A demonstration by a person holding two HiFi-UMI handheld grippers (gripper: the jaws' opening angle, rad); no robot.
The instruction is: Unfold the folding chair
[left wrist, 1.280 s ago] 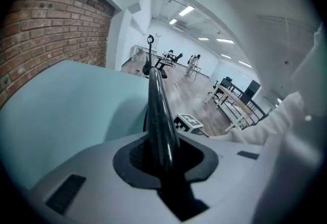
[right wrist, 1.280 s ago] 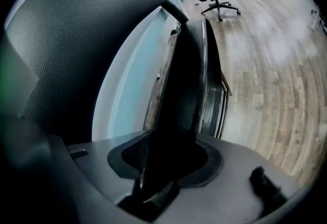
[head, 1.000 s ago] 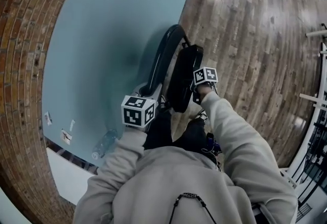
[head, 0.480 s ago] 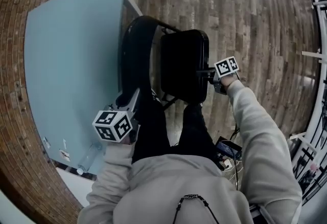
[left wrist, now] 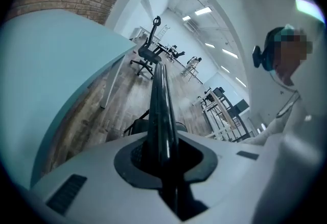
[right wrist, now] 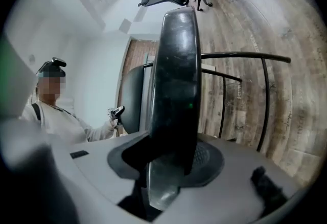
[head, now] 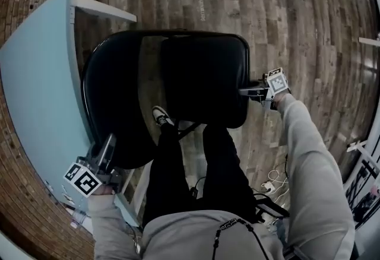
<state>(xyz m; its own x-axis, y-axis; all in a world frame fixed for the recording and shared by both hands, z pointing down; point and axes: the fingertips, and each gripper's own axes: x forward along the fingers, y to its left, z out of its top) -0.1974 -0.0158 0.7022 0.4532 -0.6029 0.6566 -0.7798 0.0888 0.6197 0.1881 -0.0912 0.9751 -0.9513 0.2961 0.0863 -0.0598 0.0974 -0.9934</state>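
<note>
The black folding chair stands spread in front of me in the head view, its seat pad [head: 205,78] lying broad and its backrest [head: 113,113] to the left. My left gripper [head: 105,157] is at the lower left, its jaws closing on the chair's black frame tube [left wrist: 161,105], which runs straight out between them in the left gripper view [left wrist: 163,154]. My right gripper [head: 252,91] is shut on the seat's right edge. In the right gripper view the seat pad [right wrist: 176,90] stands edge-on between the jaws [right wrist: 171,166], with the thin frame bars [right wrist: 263,100] beyond it.
A light blue tabletop [head: 35,92] lies close on the left of the chair. The person's dark legs and one shoe [head: 159,115] are under the seat's near side. Cables [head: 270,184] lie on the wooden floor; white racks [head: 371,146] stand at the right; an office chair [left wrist: 148,57] stands farther off.
The chair has swung from folded to spread wide. My right gripper moved right with the seat edge, and my left gripper moved down and left with the frame tube.
</note>
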